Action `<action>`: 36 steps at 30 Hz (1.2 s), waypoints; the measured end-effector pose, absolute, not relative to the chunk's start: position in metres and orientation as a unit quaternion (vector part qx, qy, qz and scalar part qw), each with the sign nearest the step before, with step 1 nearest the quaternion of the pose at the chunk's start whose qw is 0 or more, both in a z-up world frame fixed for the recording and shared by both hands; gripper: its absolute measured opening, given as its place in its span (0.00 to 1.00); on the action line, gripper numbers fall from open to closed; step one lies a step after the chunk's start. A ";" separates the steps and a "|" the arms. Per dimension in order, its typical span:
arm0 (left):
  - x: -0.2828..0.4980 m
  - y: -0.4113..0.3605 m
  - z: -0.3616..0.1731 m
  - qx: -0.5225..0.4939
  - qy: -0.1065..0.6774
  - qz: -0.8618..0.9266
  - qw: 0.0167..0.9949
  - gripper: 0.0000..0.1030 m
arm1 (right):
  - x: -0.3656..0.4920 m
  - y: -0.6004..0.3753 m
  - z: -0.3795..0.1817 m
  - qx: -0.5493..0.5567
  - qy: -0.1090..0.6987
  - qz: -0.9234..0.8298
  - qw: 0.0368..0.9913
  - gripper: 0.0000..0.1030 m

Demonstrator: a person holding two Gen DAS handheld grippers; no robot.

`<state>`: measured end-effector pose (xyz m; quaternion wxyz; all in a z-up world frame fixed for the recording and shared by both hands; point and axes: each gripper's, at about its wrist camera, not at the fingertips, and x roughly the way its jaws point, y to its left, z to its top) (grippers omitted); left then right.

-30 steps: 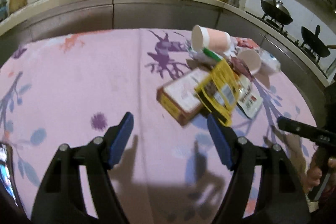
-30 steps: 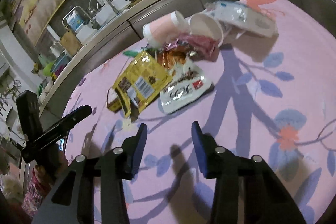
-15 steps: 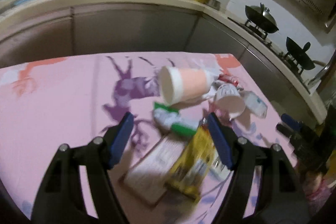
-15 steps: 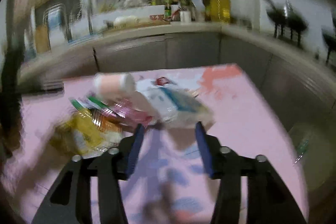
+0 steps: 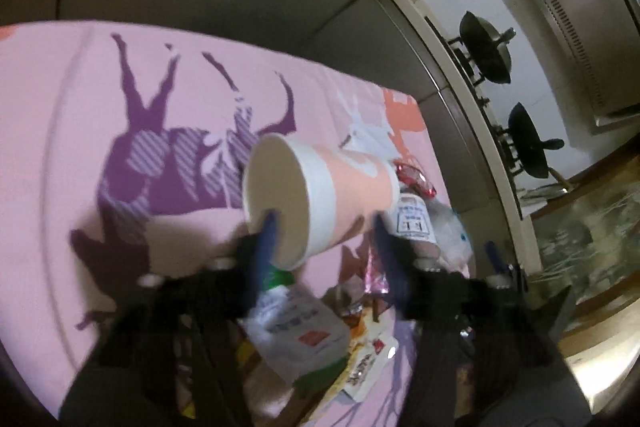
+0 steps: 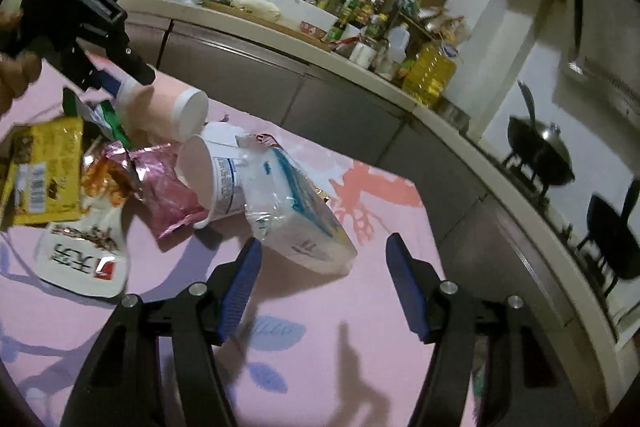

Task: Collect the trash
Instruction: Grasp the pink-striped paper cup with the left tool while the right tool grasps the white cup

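- The pink paper cup lies on its side on the desk at the far edge of the trash heap; its long axis runs across the left view, open mouth to the left, base toward the heap
- The left tongs are closing on it; one blue finger sits inside the mouth against the wall, the other is outside on the body; from the blurred frame I cannot tell whether the pads press yet, though the grip looks all but made
- Seen from the right wrist, the same cup has the left tongs at its mouth end, so the left hand is plainly the nearer one for it
- The right tongs are opening wide with nothing between them; the wrapped tissue pack lies just ahead, slightly left of centre, its near end reaching between the fingertips but untouched
- The pack's long axis runs from far left to near right, aslant to the line of the right tongs; judged from this, a small shift left and forward would let them straddle its narrow width
- A white cup and a pink wrapper lie touching the pack's far side; a careless closing might catch them too
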<state>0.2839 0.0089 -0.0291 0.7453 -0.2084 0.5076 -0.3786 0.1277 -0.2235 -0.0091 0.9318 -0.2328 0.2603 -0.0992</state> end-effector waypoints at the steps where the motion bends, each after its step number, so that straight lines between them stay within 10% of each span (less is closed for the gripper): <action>1: 0.283 0.006 -0.029 -0.209 0.509 -0.385 0.741 0.19 | 0.132 -0.221 -0.011 -0.244 0.258 -0.097 0.930 0.60; 4: 0.275 -0.002 -0.021 -0.208 0.501 -0.397 0.740 0.03 | 0.140 -0.215 -0.015 -0.270 0.251 -0.098 0.924 0.60; 14: 0.233 0.001 0.022 -0.211 0.456 -0.430 0.750 0.02 | 0.103 -0.203 0.017 -0.216 0.210 -0.075 0.951 0.59; 26: 0.168 0.074 0.049 -0.239 0.389 -0.427 0.781 0.02 | 0.178 -0.126 0.008 -0.436 0.264 -0.007 0.860 0.28; 30: 0.158 0.099 0.044 -0.251 0.391 -0.410 0.785 0.02 | 0.202 -0.122 -0.029 -0.524 0.276 -0.040 0.805 0.02; 36: 0.139 0.119 0.039 -0.260 0.386 -0.398 0.791 0.02 | 0.150 -0.117 -0.009 -0.467 0.220 -0.022 0.856 0.00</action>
